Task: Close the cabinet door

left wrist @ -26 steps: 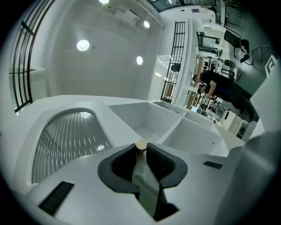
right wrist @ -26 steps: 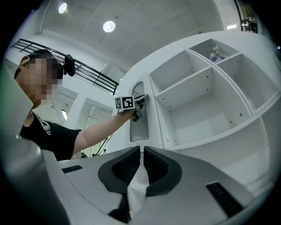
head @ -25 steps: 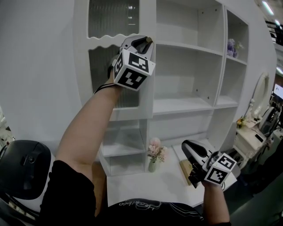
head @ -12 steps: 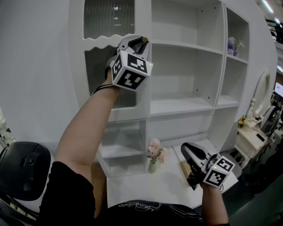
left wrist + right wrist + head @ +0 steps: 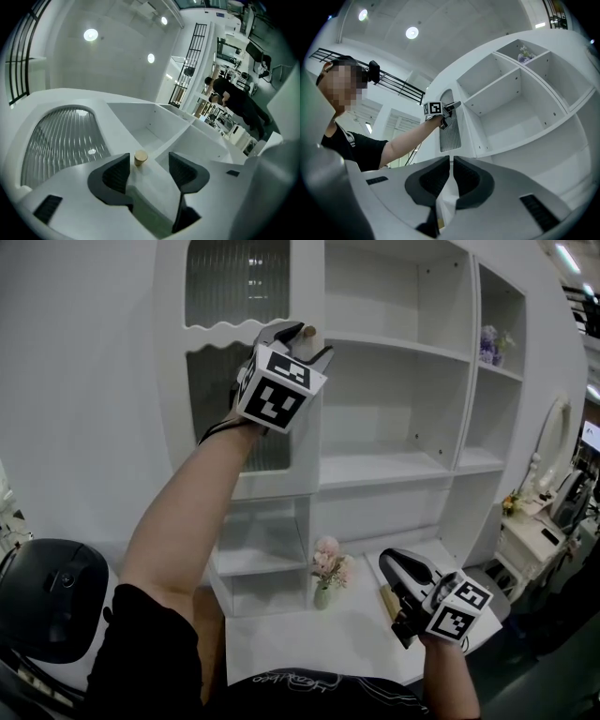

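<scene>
White curved shelving (image 5: 403, 465) fills the head view, its ribbed-glass cabinet door (image 5: 225, 287) at upper left, apparently flush with the unit. At the door's right edge the left gripper (image 5: 305, 341) has its jaws opening, the brass knob (image 5: 140, 157) standing between them, close to one pad and gripped by neither. At lower right the right gripper (image 5: 394, 563) hangs low, jaws drawn together on nothing. Pink flowers (image 5: 328, 563) stand at bottom centre.

The left tongs (image 5: 149, 165) are opening, and a small gold knob (image 5: 140, 158) on the white cabinet door (image 5: 61, 140) with ribbed glass sits between the jaws, close by the left one, with white shelves (image 5: 154, 124) just past it.
</scene>
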Motion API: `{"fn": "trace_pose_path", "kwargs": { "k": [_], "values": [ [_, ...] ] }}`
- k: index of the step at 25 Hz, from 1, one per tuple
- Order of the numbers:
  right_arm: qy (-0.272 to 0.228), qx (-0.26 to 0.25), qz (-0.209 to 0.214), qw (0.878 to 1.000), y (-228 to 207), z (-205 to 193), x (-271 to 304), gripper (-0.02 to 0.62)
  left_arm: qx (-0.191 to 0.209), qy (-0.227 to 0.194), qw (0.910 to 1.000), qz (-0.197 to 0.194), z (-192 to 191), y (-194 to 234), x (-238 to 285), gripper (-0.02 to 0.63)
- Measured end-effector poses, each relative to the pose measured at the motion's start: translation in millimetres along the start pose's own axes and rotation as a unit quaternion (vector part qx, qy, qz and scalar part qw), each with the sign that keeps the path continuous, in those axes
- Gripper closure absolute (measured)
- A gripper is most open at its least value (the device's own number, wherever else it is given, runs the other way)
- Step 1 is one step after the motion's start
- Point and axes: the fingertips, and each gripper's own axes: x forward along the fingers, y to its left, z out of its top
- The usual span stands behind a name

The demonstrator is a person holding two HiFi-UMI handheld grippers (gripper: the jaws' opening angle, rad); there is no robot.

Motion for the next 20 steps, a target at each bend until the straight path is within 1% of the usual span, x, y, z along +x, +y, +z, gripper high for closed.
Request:
{"fn": "trace_pose_path", "kwargs": {
  "k": [1, 3, 5, 7, 10, 12, 14, 16, 18, 20],
  "values": [
    [-0.001, 0.001, 0.001, 1.0, 2, 1, 0, 0.541, -0.012, -0.005, 0.9999, -0.003, 2, -2, -2, 0.327],
    [-0.003, 0.001, 0.004, 1.0, 7, 2, 0, 0.541, -0.054, -0.016, 0.9983, -0.017, 7, -6, -10, 0.289],
    [-0.004, 0.0, 0.007, 1.0, 11, 2, -1, 0.541, -0.085, -0.029, 0.9954, -0.032, 13, -9, -22, 0.276],
    [-0.003, 0.003, 0.01, 1.0, 13, -1, -1, 0.541, -0.105, -0.044, 0.9925, -0.045, 21, -12, -39, 0.265],
    [0.005, 0.014, 0.01, 1.0, 17, -9, -3, 0.541, -0.148, -0.067, 0.9844, -0.068, 28, -20, -70, 0.262],
    [0.009, 0.019, 0.014, 1.0, 24, -14, 2, 0.541, -0.189, -0.079, 0.9752, -0.083, 27, -26, -98, 0.264],
    [0.012, 0.024, 0.023, 0.999, 35, -19, 11, 0.541, -0.237, -0.081, 0.963, -0.1, 16, -35, -132, 0.264],
    [0.017, 0.031, 0.03, 0.999, 49, -24, 19, 0.541, -0.275, -0.069, 0.9509, -0.124, -3, -53, -167, 0.264],
    [0.028, 0.034, 0.035, 0.998, 64, -31, 25, 0.541, -0.303, -0.046, 0.9406, -0.146, -24, -73, -201, 0.264],
    [0.04, 0.039, 0.037, 0.998, 80, -40, 29, 0.541, -0.333, -0.023, 0.9276, -0.167, -43, -92, -237, 0.273]
  ]
}}
